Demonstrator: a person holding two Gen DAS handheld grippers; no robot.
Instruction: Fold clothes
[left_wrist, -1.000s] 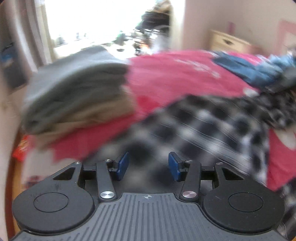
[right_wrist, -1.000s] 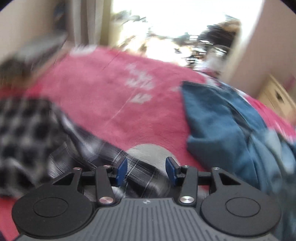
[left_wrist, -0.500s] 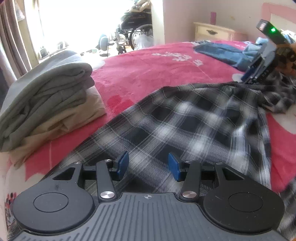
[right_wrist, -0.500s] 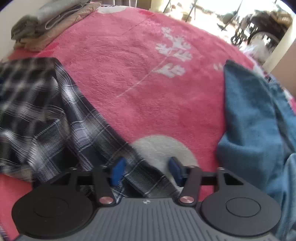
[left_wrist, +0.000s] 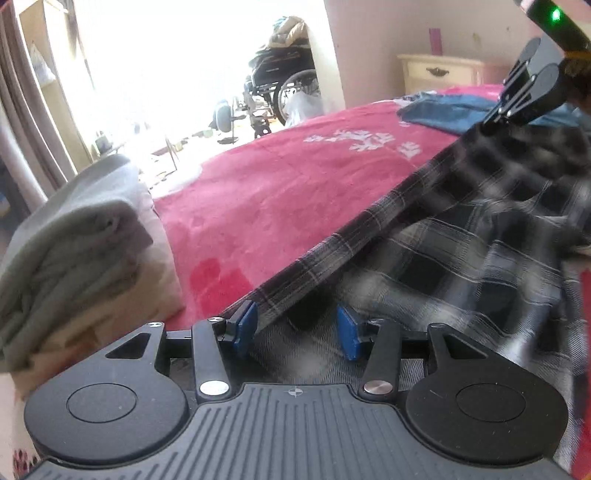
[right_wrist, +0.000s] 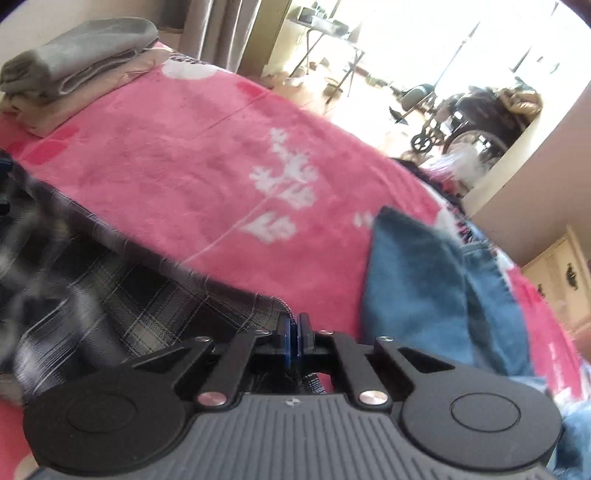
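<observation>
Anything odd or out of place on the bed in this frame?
Nothing damaged or spilled. The plaid shirt lies rumpled, one edge pulled taut by the right gripper, shut on it. A blue garment lies unfolded beside it. The folded stack is tidy.

In the left wrist view we have the black-and-white plaid flannel shirt (left_wrist: 480, 240) spread over the pink floral fleece blanket on the bed (left_wrist: 277, 192), directly ahead and to the right. Left of it we see the stack of folded grey and beige clothes (left_wrist: 74, 251) at the bed's edge. Beyond the shirt, on the far right of the bed, lie the blue denim garments (left_wrist: 443, 110). Behind the bed stand a wheelchair (left_wrist: 284, 88) and, to its right, a cream wooden nightstand (left_wrist: 436, 72).
</observation>
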